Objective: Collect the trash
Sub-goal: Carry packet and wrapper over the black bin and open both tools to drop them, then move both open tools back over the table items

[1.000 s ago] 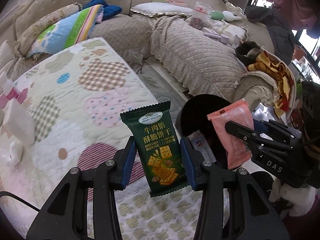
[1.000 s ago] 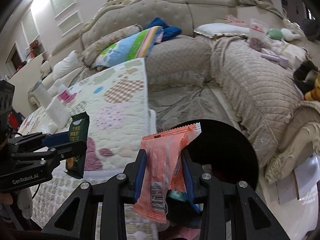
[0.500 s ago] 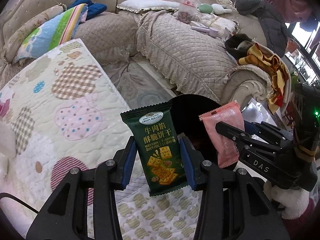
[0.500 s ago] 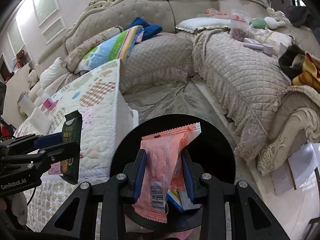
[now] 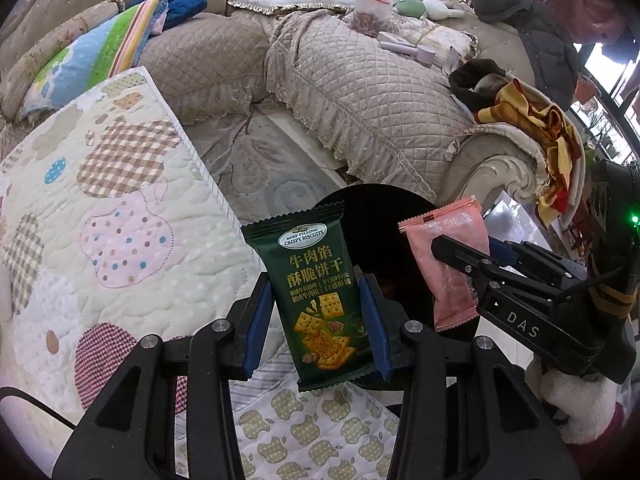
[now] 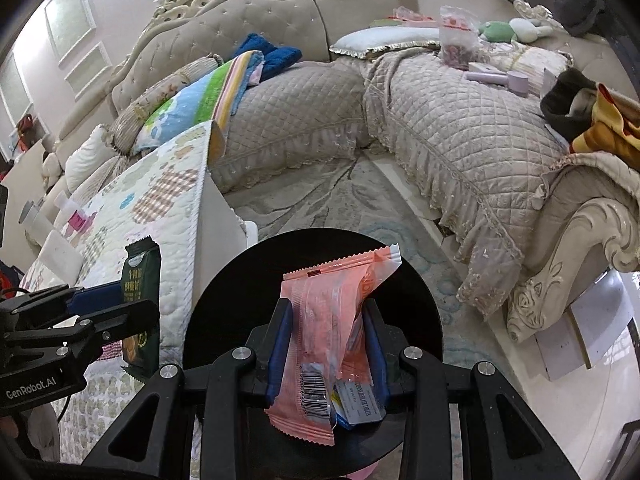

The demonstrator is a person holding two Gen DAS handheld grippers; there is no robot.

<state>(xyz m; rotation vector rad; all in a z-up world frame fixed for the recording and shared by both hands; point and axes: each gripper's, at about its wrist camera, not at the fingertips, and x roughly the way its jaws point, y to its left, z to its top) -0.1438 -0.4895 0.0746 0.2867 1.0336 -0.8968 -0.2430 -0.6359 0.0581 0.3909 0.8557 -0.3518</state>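
Observation:
My left gripper [image 5: 318, 312] is shut on a dark green biscuit packet [image 5: 316, 296], held upright at the edge of the quilted table. My right gripper [image 6: 328, 344] is shut on a pink snack wrapper [image 6: 324, 336], held directly over the black round bin [image 6: 224, 320]. The bin [image 5: 380, 216] sits on the floor just right of the table, and a blue-white packet [image 6: 358, 402] lies inside it. The right gripper [image 5: 456, 264] with the pink wrapper [image 5: 448, 248] shows in the left wrist view; the left gripper [image 6: 132, 312] with the green packet [image 6: 142, 276] shows in the right wrist view.
A patchwork quilt [image 5: 100, 220] covers the table left of the bin. A beige quilted corner sofa [image 6: 460, 128] wraps the back and right, with cushions, clothes and small items on it. A patterned rug [image 5: 248, 156] lies between table and sofa.
Both grippers have moved right with their packets. The pink wrapper now hangs over the middle of the bin, and the green packet has reached the table edge beside it.

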